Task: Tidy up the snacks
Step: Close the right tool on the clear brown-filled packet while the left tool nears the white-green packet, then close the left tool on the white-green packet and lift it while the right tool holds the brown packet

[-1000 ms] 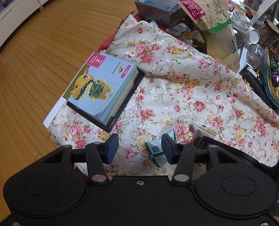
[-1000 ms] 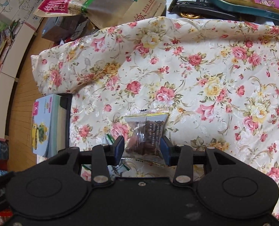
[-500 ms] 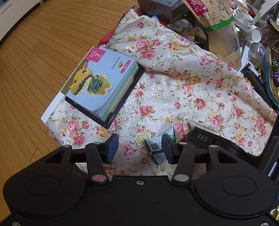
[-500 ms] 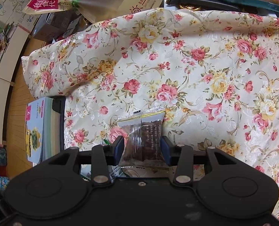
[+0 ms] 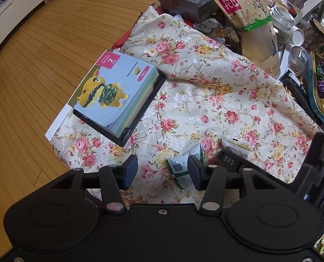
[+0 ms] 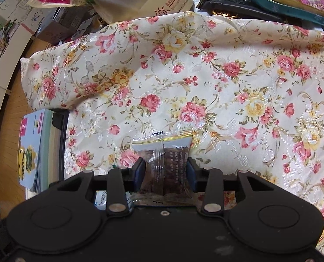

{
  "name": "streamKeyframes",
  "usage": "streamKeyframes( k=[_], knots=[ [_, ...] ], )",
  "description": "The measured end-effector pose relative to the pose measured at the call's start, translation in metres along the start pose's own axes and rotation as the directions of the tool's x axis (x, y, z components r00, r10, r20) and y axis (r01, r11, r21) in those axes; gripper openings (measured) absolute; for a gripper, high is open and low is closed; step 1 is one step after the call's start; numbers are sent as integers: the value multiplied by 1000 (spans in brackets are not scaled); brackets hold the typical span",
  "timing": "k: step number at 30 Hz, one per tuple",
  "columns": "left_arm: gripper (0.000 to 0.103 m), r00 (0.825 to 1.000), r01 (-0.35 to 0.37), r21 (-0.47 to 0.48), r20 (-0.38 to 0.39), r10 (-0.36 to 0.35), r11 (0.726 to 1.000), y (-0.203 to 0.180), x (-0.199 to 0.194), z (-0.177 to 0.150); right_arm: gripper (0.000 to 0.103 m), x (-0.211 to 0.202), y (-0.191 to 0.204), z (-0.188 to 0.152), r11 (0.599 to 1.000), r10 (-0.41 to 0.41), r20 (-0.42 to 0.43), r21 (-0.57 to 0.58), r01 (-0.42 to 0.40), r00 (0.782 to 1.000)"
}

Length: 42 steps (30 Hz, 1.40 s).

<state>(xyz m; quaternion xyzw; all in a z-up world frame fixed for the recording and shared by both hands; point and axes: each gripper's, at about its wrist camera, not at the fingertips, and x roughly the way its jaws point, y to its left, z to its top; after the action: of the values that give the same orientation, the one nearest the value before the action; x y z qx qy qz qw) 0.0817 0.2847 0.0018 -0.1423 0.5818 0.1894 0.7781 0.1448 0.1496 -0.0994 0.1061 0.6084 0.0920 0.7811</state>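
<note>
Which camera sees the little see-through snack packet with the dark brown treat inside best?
The right wrist view. The clear snack packet with the dark brown treat sits front and centre between the closing right gripper pads, which touch its sides. The left wrist view shows only a corner of it behind the right gripper's black body.

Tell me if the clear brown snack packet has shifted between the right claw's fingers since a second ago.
Yes. The snack packet now sits deeper between the closing right claw, its sides meeting the pads, and lies nearer the pink rose on the floral cloth.
</note>
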Motion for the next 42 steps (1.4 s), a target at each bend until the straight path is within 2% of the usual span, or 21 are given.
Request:
streamKeyframes(
  k=[6,12,20,23,31,35,38,42],
  knots=[
    [57,1000,14,17,-16,-13,1000,-4,6,-3,38,-15,-15,-4,999,-31,0,-37,31,1000],
    [57,995,68,-7,-73,-69,998,-8,21,-7,38,-30,-34,-10,994,-64,4,-85,64,998],
    [57,995,80,-12,-66,-81,997,-22,38,-10,38,-32,-45,-16,990,-87,4,-113,87,996],
    [57,995,75,-14,-59,-75,997,-27,46,-11,38,-27,-47,-16,991,-91,2,-102,90,996],
    [57,999,4,10,-46,-4,1000,-34,69,-15,40,-21,-46,-15,989,-106,30,-100,108,994],
    [58,998,-4,6,-63,4,1000,-34,82,-15,40,-21,-44,-18,984,-133,65,-113,139,989],
    [59,994,-1,-11,-108,0,1000,-33,96,-18,41,-20,-42,-20,978,-138,78,-145,148,987],
    [67,998,-14,-7,-56,14,1000,-36,99,-20,42,-20,-45,-22,983,-120,87,-128,130,989]
  ],
)
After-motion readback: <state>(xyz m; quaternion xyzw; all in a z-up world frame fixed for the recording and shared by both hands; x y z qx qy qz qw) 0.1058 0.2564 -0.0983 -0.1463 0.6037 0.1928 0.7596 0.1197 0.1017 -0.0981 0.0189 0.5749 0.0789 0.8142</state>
